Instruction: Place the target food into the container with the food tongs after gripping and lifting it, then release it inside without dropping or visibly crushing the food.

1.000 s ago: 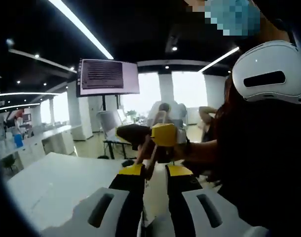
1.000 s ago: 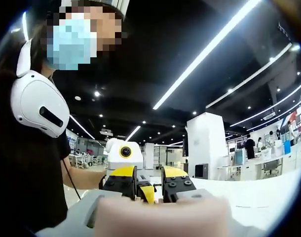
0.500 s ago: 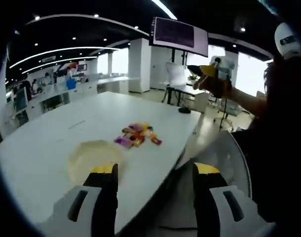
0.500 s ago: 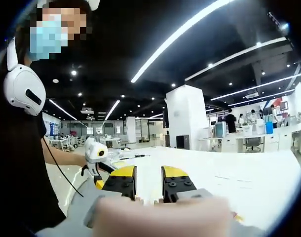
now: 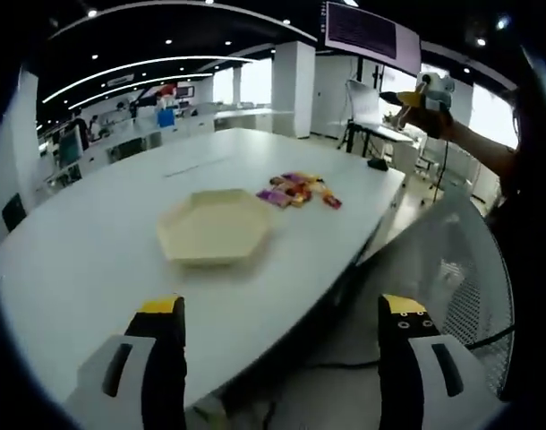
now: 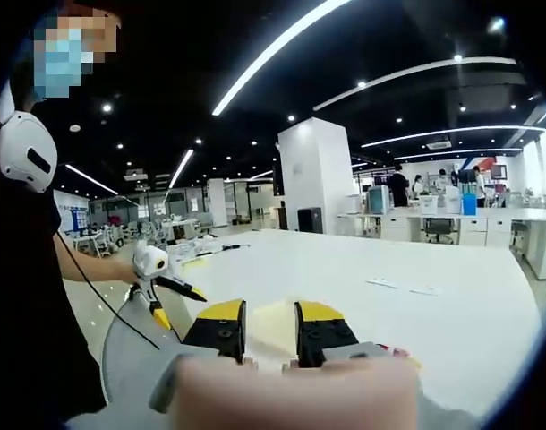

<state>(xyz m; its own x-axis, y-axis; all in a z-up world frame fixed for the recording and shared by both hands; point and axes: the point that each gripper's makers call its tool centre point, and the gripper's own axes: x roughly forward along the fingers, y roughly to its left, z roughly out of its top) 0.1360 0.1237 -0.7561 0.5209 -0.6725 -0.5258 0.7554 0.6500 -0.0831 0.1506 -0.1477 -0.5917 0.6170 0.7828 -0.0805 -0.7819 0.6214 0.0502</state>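
A cream hexagonal tray (image 5: 215, 226) lies on the white table (image 5: 85, 251). Just past it is a small pile of colourful food pieces (image 5: 300, 188). My left gripper (image 5: 282, 309) hangs over the table's near edge, short of the tray, with its jaws wide open and nothing between them. A hand holds my right gripper (image 5: 423, 90) high at the far right, well away from the food. In the right gripper view my right gripper (image 6: 270, 315) has its jaws close together, with a sliver of the tray (image 6: 271, 324) in the narrow gap. The left gripper (image 6: 155, 273) shows there at the left.
A grey mesh chair back (image 5: 461, 269) stands close at the table's right edge. A monitor (image 5: 371, 27) hangs beyond the table, and desks with people line the far walls. A person in a white headset (image 6: 24, 152) stands at the left of the right gripper view.
The left gripper's jaws have gone from nearly together to wide open. Both views have swung down onto the table, and the two grippers have moved apart.
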